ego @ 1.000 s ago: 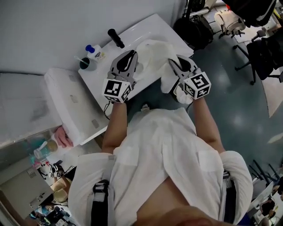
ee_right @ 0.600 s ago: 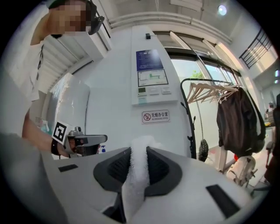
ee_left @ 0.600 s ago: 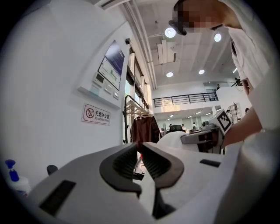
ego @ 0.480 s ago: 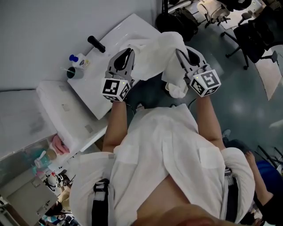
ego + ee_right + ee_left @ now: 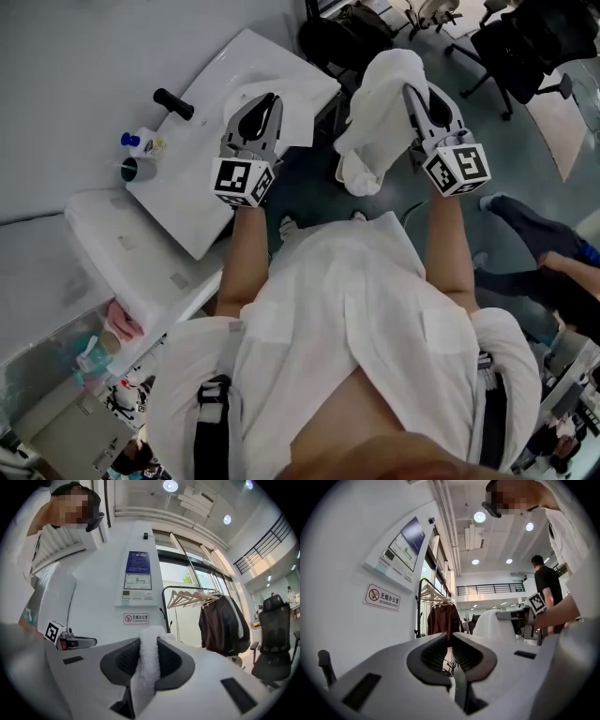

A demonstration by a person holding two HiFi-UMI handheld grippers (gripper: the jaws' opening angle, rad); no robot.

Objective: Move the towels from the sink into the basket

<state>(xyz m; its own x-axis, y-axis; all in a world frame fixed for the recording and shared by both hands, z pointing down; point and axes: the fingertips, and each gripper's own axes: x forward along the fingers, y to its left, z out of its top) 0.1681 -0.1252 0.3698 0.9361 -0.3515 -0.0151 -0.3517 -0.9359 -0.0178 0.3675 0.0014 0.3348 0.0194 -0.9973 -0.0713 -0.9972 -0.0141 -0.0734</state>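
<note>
We hold the fluffy white terry towel (image 5: 373, 98) in the right gripper (image 5: 414, 92), whose jaws are clamped on a fold of it. It hangs bunched in the air to the right of the white rectangular sink (image 5: 202, 103), over the dark floor (image 5: 511, 150) and clear of the basin. The left gripper (image 5: 264, 101) hovers over the sink's near edge, jaws closed tip to tip with nothing between them. We judge the task partly done: this towel is out of the sink but in no basket, and we can make out no basket in these views. Whether more towels lie in the basin we cannot tell, since the left gripper covers much of it. What is left is to bring this towel to the basket and let go.
</note>
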